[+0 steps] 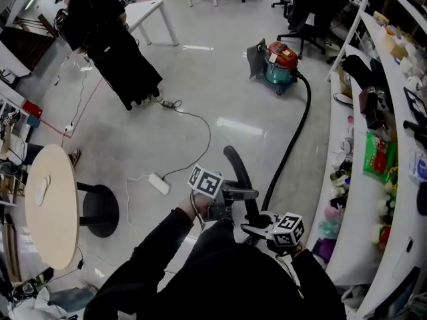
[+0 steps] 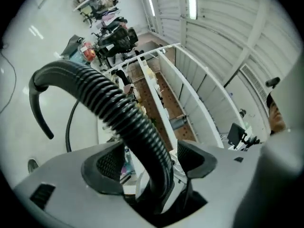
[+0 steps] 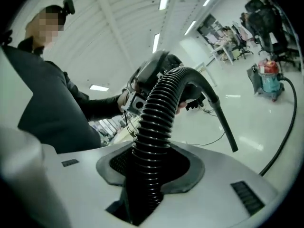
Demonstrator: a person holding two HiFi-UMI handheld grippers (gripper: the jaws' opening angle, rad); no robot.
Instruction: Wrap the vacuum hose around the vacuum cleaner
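Observation:
The vacuum cleaner (image 1: 280, 62), red on top and teal below, stands on the floor far ahead. Its black ribbed hose (image 1: 300, 122) runs back across the floor and up to both grippers. In the left gripper view, the hose (image 2: 109, 99) passes between the jaws of my left gripper (image 2: 149, 160), which stand open with a gap beside the hose. My right gripper (image 3: 152, 167) is shut on the hose (image 3: 164, 103) lower down. The hose's curved rigid end (image 3: 223, 120) sticks out beyond the left gripper (image 1: 243, 193). The right gripper (image 1: 257, 231) sits close to my body.
A person in black (image 1: 110, 42) bends over at the far left. A round table (image 1: 50, 205) stands at left, with a power strip (image 1: 159, 183) and cable on the floor. A curved white counter (image 1: 347, 199) with clutter lines the right. Office chairs (image 1: 303, 12) stand beyond the vacuum.

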